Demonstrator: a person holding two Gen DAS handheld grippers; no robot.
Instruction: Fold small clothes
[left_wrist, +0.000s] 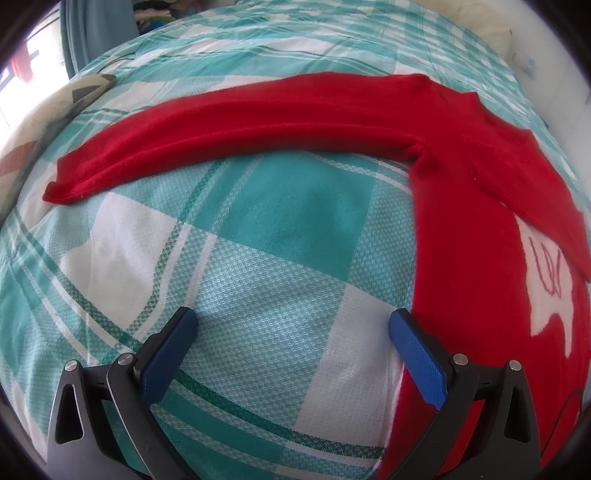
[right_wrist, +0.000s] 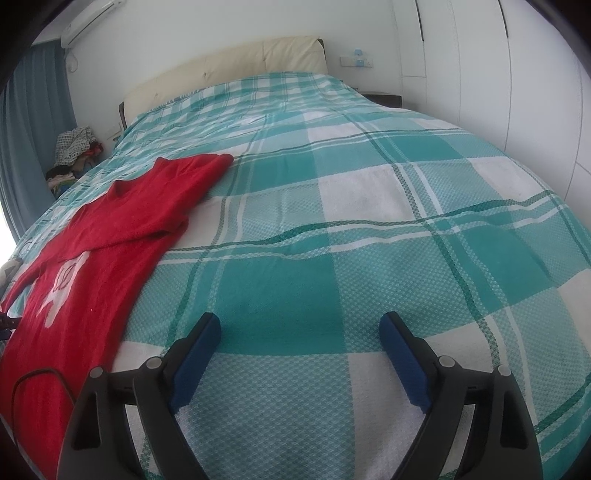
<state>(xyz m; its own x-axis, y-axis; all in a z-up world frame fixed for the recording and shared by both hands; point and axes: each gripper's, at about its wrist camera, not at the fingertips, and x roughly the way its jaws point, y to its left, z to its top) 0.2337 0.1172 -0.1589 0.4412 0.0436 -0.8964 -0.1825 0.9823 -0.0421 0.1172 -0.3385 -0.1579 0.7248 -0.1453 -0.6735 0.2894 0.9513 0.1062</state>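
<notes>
A small red sweater (left_wrist: 469, 236) with a white figure on its front lies flat on the teal and white checked bedspread (left_wrist: 258, 258). One long sleeve (left_wrist: 236, 129) stretches out to the left. My left gripper (left_wrist: 293, 323) is open and empty, just left of the sweater's side edge, its right finger (left_wrist: 417, 354) next to the hem. In the right wrist view the sweater (right_wrist: 110, 236) lies at the left, with its other sleeve folded over the chest. My right gripper (right_wrist: 299, 325) is open and empty over bare bedspread (right_wrist: 369, 240), right of the sweater.
A patterned pillow (left_wrist: 40, 122) lies at the bed's left edge. A cream headboard (right_wrist: 229, 70) stands at the far end. A pile of clothes (right_wrist: 74, 151) sits beside the bed near blue curtains (right_wrist: 33, 110). White wardrobe doors (right_wrist: 517, 74) line the right.
</notes>
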